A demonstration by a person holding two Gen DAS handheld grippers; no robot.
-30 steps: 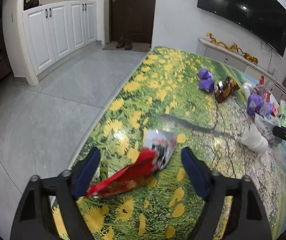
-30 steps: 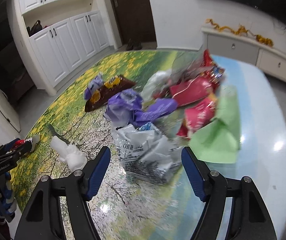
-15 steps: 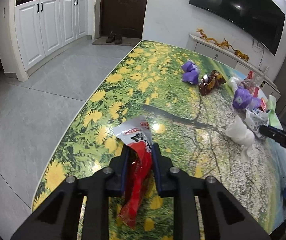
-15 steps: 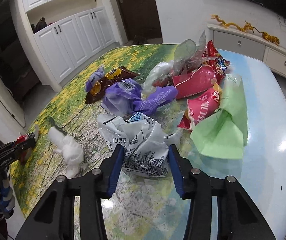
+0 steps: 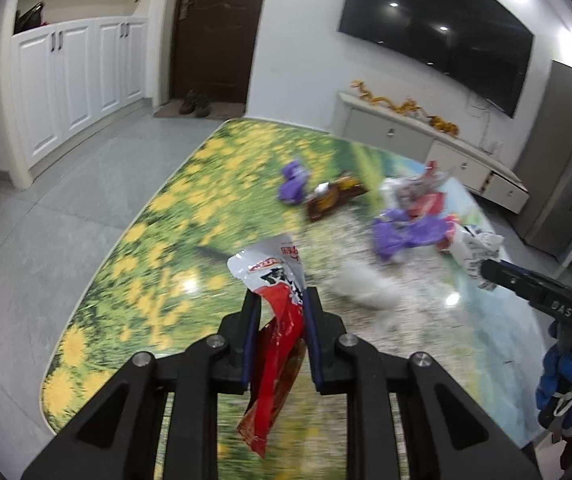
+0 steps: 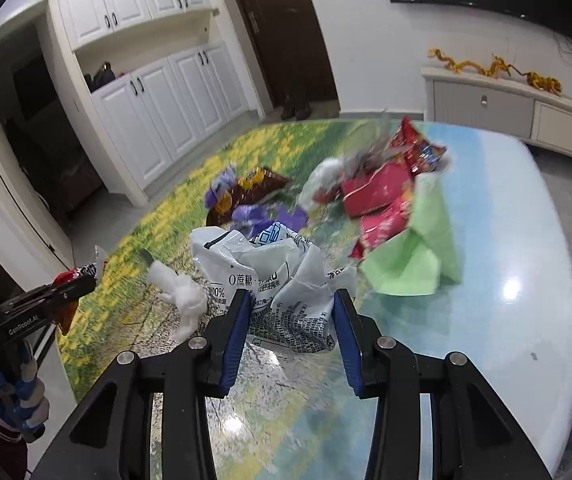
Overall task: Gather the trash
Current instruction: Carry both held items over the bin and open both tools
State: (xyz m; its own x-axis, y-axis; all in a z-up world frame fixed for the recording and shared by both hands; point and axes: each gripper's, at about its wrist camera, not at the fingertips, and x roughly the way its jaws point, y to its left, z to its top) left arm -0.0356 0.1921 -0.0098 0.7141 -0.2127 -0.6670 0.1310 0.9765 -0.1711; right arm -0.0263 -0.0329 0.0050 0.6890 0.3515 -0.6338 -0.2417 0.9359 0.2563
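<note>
My left gripper (image 5: 280,300) is shut on a red and white snack wrapper (image 5: 276,344), which hangs lifted above the flower-print table (image 5: 190,216). In the right wrist view my right gripper (image 6: 291,300) is shut on a crumpled white printed bag (image 6: 270,276), raised off the table (image 6: 505,280). The right gripper (image 5: 493,274) with its white bag (image 5: 475,250) also shows at the right edge of the left wrist view. The left gripper (image 6: 82,284) with the red wrapper (image 6: 68,292) appears at the left of the right wrist view.
On the table lie a white tissue wad (image 5: 365,284), purple wrappers (image 5: 405,232), a brown wrapper (image 5: 333,198), red packets (image 6: 381,196) and a green paper sheet (image 6: 413,256). A gloved hand (image 6: 10,396) holds the left tool. Grey floor and white cabinets (image 5: 74,80) lie to the left.
Both grippers closed, the left on the red wrapper and the right on the white bag. Both have lifted their pieces off the table and pulled back.
</note>
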